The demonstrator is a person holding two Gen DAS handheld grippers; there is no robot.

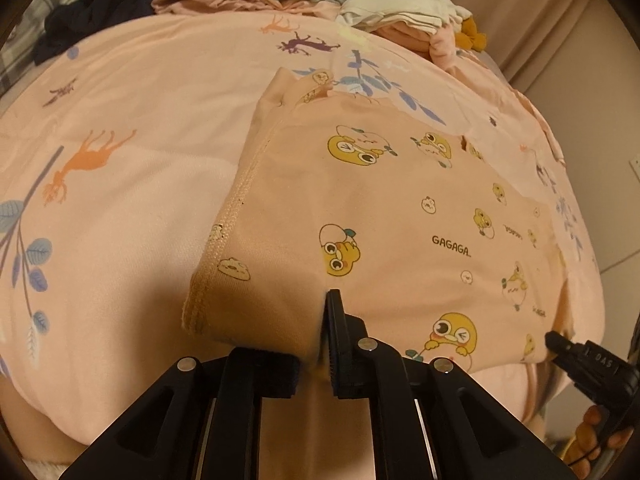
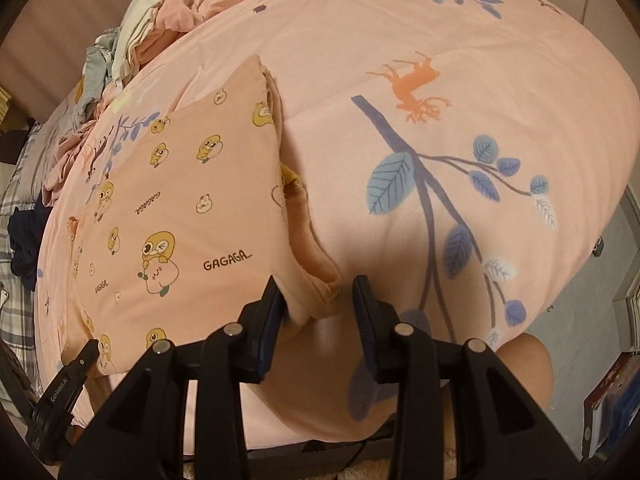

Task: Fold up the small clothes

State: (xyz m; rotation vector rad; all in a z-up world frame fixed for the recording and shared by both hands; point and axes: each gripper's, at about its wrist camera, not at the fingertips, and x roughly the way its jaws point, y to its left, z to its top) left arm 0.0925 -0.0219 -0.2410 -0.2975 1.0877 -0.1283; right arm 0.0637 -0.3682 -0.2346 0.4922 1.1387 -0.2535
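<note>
Nearest, in the left wrist view: black plastic left gripper (image 1: 320, 332), clenched on the near hem of the peach garment (image 1: 360, 208), one finger buried under the cloth, the other pressing from the right. In the right wrist view: right gripper (image 2: 318, 300), fingers spread apart, released, straddling a rolled fold at the garment's near right corner without pinching it.

Beyond the fingers: soft knit garment (image 2: 180, 200) lying folded flat on the bedspread (image 2: 440, 60), printed with yellow cartoon chicks and the word "GAGAGA", a ribbed stitched band along its left edge. Bedspread (image 1: 140, 92) of smooth pink cotton, patterned with orange and purple deer and blue leafy branches, draping over the mattress edge.

Farther back: a heap of clothes (image 1: 400, 12) in white, grey and pink near the head of the bed, plus a crumpled dark navy garment (image 1: 92, 8) to the left on plaid bedding (image 2: 16, 312). Farthest: beige curtain (image 1: 540, 20) and pale wall; grey floor (image 2: 580, 320) at right.
</note>
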